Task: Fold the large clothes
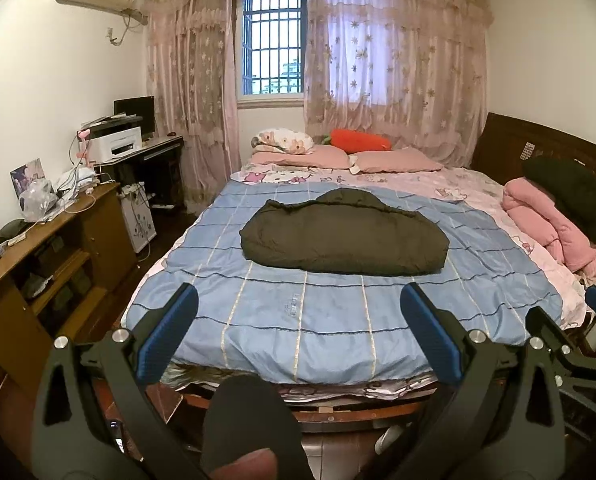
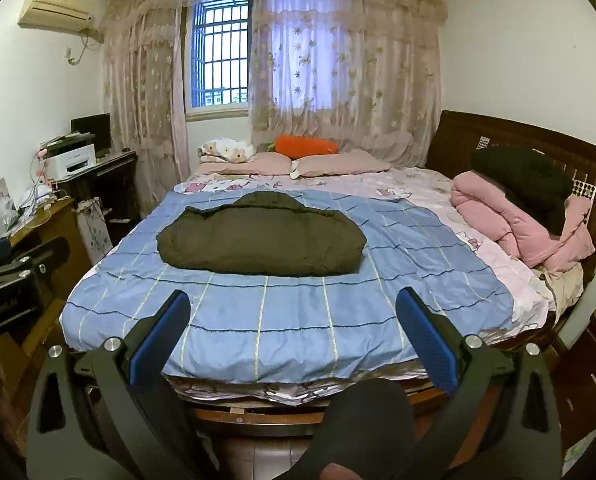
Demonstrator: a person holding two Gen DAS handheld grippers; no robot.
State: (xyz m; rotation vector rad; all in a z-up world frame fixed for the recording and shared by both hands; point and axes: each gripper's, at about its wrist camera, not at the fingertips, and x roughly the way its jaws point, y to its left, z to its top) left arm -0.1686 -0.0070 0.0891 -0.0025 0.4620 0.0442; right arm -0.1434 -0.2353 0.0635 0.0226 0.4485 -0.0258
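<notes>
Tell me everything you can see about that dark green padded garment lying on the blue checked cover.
The dark olive garment looks like a puffy, padded coat with a matte fabric. It lies already folded into a compact, rounded bundle, long side across the bed, with a hood-like hump at its far edge. It rests flat on the blue checked cover, near its middle. Nothing else touches it; both grippers are open and well short of it.

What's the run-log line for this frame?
left gripper: open, empty | right gripper: open, empty | dark jacket: folded on bed

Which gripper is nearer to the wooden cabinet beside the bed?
Left. The left gripper hangs off the bed's foot on the wooden cabinet side; the right gripper is beyond it, farther away.
</notes>
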